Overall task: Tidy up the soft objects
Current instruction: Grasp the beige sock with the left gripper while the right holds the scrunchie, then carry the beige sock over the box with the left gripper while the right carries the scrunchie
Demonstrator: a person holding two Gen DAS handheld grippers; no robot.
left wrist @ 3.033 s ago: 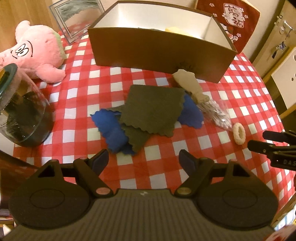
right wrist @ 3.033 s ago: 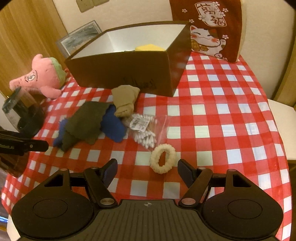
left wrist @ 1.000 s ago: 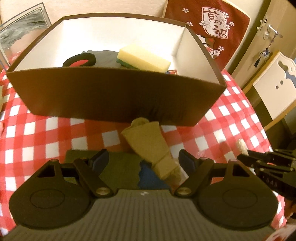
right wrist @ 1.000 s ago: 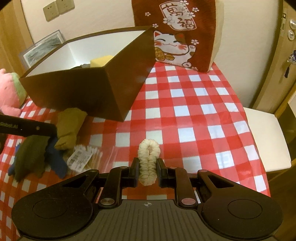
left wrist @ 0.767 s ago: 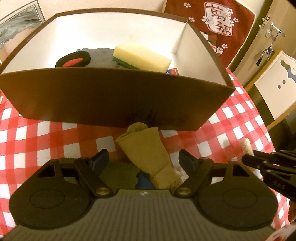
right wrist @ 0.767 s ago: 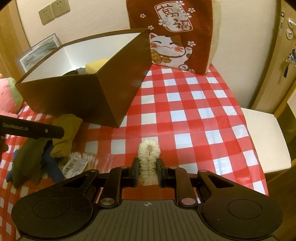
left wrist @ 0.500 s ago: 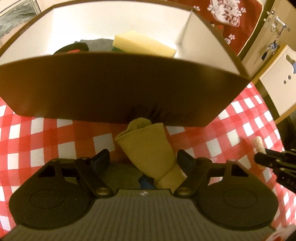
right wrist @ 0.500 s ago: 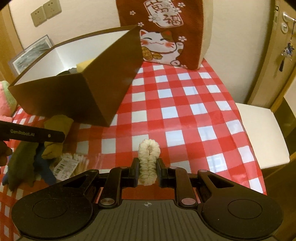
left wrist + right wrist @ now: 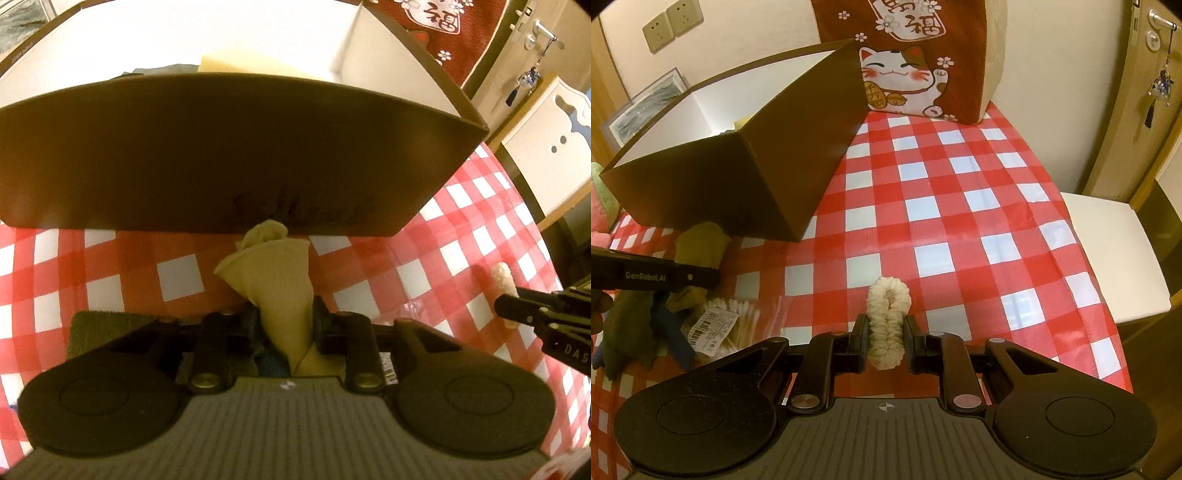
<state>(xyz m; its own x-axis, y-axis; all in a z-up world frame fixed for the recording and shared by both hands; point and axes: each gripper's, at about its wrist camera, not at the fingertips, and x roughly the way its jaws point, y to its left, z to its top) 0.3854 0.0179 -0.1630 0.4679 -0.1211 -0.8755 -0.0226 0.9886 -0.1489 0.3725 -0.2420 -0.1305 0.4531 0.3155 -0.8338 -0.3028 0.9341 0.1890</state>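
Directly ahead of my left gripper stood the near wall of the brown box, filling most of the view and blocking the way forward. My left jaws were pressed in on the tan cloth, which rose between them in a cone whose far tip touched the foot of that wall. Beneath and to the left of those jaws lay an olive cloth, with a scrap of blue cloth just behind the pads. My right gripper had its jaws nearly together, squeezing the cream scrunchie into a narrow loop above the checked tablecloth. To the left of those jaws sat a bag of cotton swabs, and beyond them the cat-print cushion leaned at the wall.

Inside the box, only the top of a yellow sponge and a sliver of something dark showed over the rim; the rest of the contents were hidden. The lower end of the tan cloth was lost behind my own housing. A pink plush was cut off at the left frame edge.
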